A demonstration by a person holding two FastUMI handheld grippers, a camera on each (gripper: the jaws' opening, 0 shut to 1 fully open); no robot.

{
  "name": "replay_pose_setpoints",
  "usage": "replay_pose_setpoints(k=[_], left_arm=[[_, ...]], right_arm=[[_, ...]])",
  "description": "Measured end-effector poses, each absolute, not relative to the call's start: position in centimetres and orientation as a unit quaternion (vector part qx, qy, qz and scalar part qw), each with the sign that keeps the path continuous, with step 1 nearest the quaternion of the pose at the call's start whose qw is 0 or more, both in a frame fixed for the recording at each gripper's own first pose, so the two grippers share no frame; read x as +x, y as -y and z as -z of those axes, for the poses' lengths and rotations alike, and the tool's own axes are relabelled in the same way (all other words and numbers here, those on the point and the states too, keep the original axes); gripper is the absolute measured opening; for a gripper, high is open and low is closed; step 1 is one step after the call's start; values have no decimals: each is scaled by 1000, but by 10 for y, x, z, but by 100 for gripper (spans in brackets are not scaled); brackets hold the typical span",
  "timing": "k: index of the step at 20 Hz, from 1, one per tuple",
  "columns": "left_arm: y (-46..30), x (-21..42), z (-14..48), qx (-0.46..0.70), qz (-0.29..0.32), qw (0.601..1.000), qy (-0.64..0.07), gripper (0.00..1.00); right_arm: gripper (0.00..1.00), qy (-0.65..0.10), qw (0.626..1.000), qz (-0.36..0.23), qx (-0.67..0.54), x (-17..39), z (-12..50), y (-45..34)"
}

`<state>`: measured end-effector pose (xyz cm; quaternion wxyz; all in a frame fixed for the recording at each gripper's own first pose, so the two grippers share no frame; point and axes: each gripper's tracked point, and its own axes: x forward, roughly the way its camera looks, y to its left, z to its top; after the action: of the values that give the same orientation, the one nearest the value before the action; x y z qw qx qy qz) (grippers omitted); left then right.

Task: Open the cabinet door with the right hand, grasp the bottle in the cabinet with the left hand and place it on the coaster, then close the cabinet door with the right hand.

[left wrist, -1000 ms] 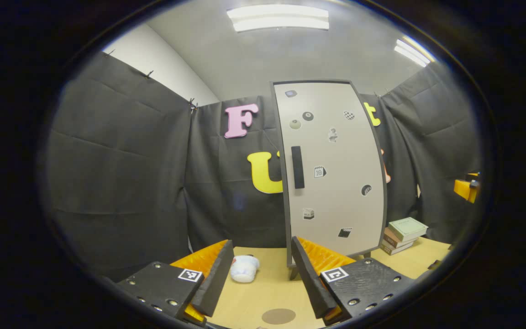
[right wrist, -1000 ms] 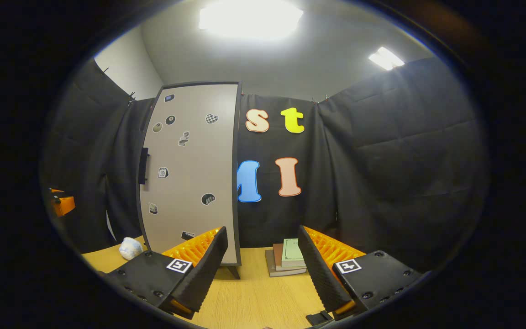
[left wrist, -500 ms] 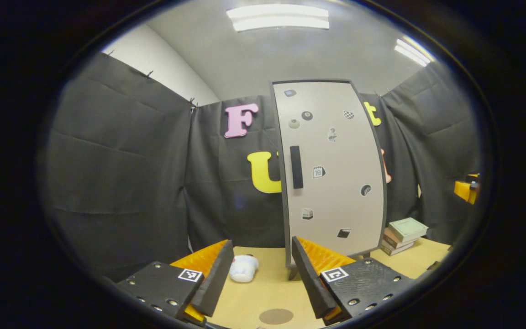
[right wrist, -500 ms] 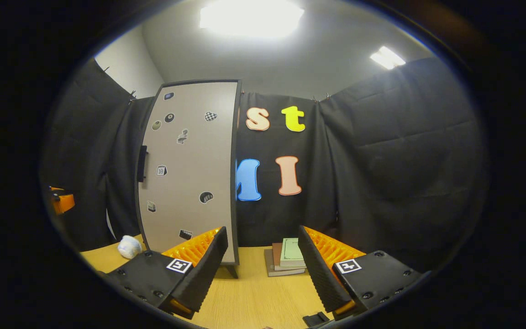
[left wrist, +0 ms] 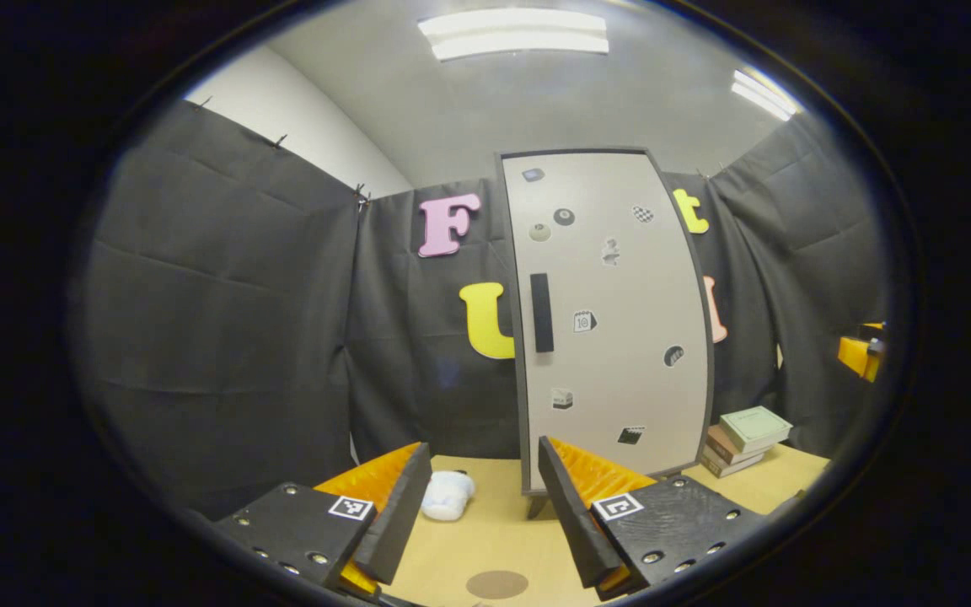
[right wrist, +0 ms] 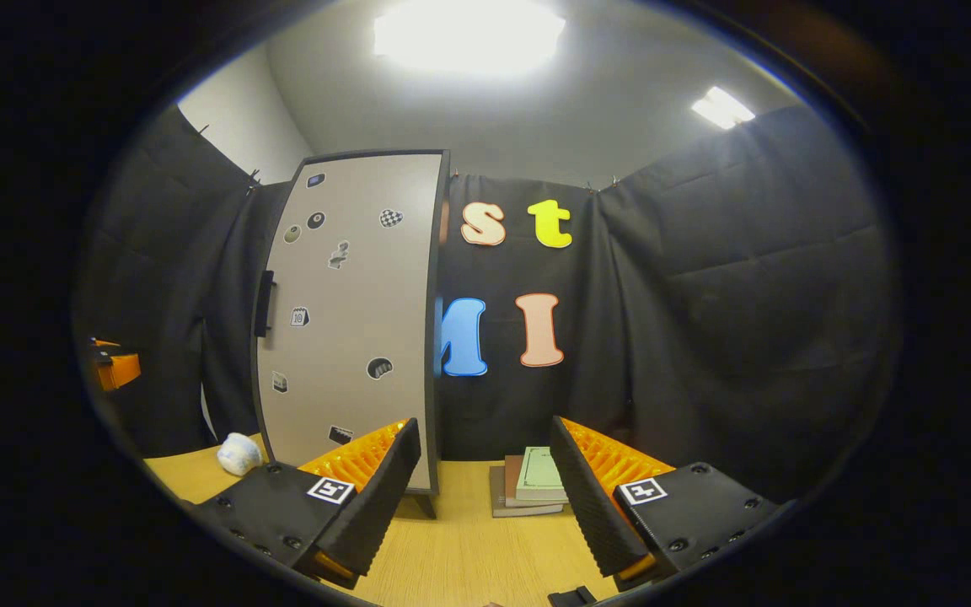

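A tall pale cabinet with a dark frame stands on the wooden table, its door closed and dotted with small stickers. A black handle runs upright near the door's left edge. The same cabinet rises at the left in the right gripper view, its handle on the far left edge. A round brown coaster lies on the table just in front of my left gripper, which is open and empty. My right gripper is open and empty too, well short of the cabinet. The bottle is hidden.
A white crumpled object lies on the table left of the cabinet. A stack of books sits right of the cabinet. The other gripper's edge shows far right and far left. Wooden table.
Both views have shifted slightly: the cabinet sits a little further left in the left gripper view, and the coaster has slid lower left. Both grippers stay open.
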<state>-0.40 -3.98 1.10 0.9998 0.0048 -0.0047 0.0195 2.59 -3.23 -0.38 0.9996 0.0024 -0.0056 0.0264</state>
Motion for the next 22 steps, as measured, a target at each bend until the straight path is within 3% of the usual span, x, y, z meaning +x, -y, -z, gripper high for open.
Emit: replay_pose_setpoints(k=[10,22], left_arm=[[5,-11,-9,16,-66,998,7,77],[-107,8,10,11,-118,993,4,77]], right_arm=[[98,5,997,-71,22,63,-6,-12],[98,13,990,-133,50,121,-58,-144]])
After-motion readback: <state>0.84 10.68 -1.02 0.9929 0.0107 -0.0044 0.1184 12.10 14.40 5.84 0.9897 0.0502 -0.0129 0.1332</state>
